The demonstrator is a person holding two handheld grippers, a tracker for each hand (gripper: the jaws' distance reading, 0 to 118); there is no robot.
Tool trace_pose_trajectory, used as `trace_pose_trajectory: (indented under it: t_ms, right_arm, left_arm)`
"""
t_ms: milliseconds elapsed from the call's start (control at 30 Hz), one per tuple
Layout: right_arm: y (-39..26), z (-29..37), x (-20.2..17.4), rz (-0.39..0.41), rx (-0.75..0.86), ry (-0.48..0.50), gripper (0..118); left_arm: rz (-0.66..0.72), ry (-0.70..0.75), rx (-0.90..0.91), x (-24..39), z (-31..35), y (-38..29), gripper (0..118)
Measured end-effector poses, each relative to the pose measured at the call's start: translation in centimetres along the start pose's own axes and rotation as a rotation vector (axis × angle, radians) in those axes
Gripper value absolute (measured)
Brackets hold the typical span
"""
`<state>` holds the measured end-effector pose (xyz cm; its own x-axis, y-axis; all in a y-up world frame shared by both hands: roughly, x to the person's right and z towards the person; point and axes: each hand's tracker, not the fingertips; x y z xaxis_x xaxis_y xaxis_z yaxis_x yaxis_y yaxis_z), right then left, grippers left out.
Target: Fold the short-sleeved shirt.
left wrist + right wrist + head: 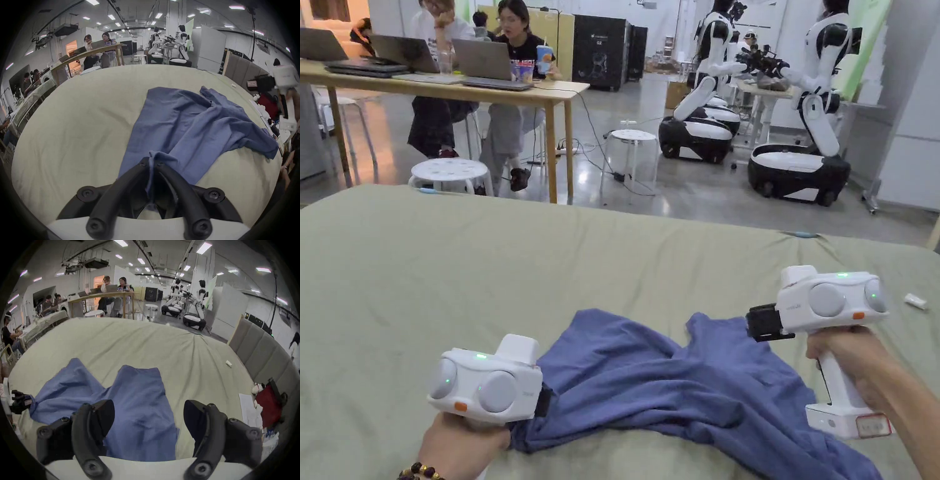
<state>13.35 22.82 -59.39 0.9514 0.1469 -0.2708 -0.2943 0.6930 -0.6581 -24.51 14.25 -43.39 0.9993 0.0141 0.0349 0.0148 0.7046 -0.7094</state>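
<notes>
Head view puts the blue shirt in front of you, crumpled and unfolded on the pale green sheet that covers the bed, close to the near edge. The cloth lies in loose ridges, with two rounded lobes pointing away from you and a long flap trailing toward your right arm.

Your left gripper has its jaws pressed together on a pinch of the shirt's edge; in the left gripper view a strip of blue cloth runs down between the two black jaws. In the head view that gripper sits at the shirt's left end, touching it, with your left hand below and a beaded bracelet at the wrist.

Your right gripper hangs above the shirt with its jaws wide apart and nothing between them but the cloth lying beneath. In the head view it is held over the right lobe, your right hand wrapped round the white handle.

A small white scrap lies on the sheet well to the right of the shirt. Past the bed stand two white stools, a wooden table with laptops and two seated people, and two white-and-black robots on wheeled bases.
</notes>
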Motion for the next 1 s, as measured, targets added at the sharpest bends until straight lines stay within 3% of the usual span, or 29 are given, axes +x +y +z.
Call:
trace_pose_trajectory:
  t_ms: [233, 333, 400, 467, 500, 533, 600, 733, 800, 900, 1000]
  right_arm:
    - [-0.4, -8.1, 1.0, 0.031, -0.176, -0.001, 91]
    - [-1.8, -10.9, 1.9, 0.008, -0.246, -0.033, 87]
    - [-2.8, -11.6, 2.0, -0.008, -0.282, -0.047, 69]
    - [-3.4, -11.4, 2.1, -0.089, -0.25, 0.017, 61]
    - [-3.3, -11.2, 2.1, -0.092, -0.255, 0.001, 54]
    - [-2.9, -12.2, 2.3, -0.065, -0.256, 0.001, 43]
    - [-2.4, -11.9, 1.7, -0.019, -0.251, 0.006, 0]
    - [-2.2, -11.6, 0.2, 0.099, -0.246, -0.065, 0]
    - [-2.8, -9.7, -0.7, 0.079, -0.227, -0.066, 0]
    - [-2.8, -6.6, -0.5, 0.016, -0.126, 0.007, 0]
    - [-2.4, -2.4, -0.6, 0.046, -0.008, -0.015, 0]
  left_arm:
    - [0.012, -0.009, -0.039, -0.2, -2.0, 0.4, 1]
    - [0.01, -0.01, -0.042, -0.2, -1.9, 0.5, 1]
    - [0.019, -0.015, -0.041, -0.4, -1.8, 0.7, 1]
    - [0.025, -0.022, -0.041, -0.4, -1.6, 0.8, 1]
    - [0.024, -0.021, -0.04, -0.3, -1.6, 0.9, 1]
    - [0.021, -0.019, -0.039, -0.3, -1.6, 0.9, 1]
    - [0.021, -0.018, -0.041, -0.2, -1.6, 1.0, 1]
    - [0.034, -0.017, -0.038, -0.1, -1.5, 0.8, 1]
    - [0.036, -0.018, -0.036, -0.2, -1.3, 0.8, 1]
    - [0.037, -0.021, -0.031, -0.5, -0.9, 0.8, 1]
    - [0.047, -0.013, -0.014, -0.8, -0.5, 1.3, 1]
